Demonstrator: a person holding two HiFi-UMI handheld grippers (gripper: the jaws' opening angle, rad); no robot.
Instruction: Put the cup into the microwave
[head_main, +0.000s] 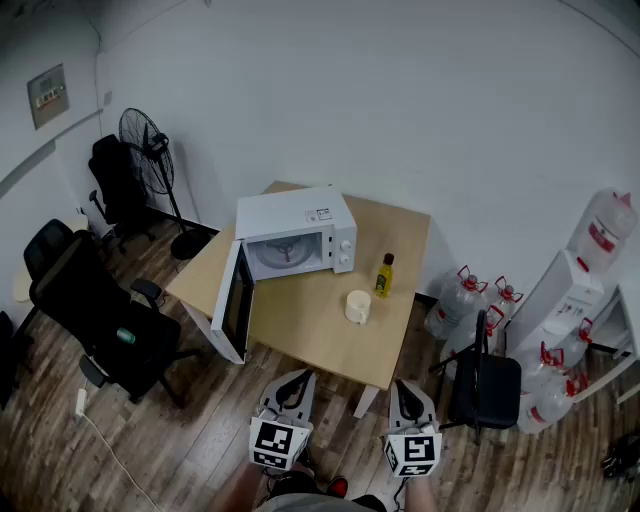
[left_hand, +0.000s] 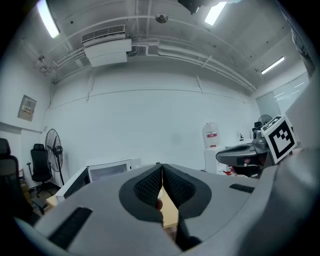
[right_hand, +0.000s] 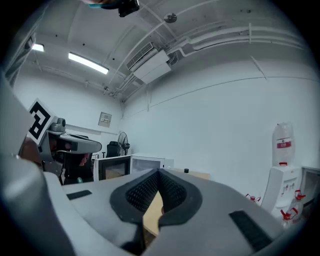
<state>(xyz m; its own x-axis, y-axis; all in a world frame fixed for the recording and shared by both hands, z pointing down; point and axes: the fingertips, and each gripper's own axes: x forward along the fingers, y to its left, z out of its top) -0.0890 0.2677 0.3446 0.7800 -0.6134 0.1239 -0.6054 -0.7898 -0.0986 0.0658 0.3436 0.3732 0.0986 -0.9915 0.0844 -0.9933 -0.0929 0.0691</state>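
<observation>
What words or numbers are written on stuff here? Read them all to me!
No text here can be read.
Sticker on top of the white microwave oven: too small.
Red label on the clear water jug: blurred.
Label on the small yellow bottle: too small.
Print on the grey wall panel: too small.
The black-and-white marker cubes: patterns only, no words.

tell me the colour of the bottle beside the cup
The bottle is yellow with a dark cap; the head view shows it best.
</observation>
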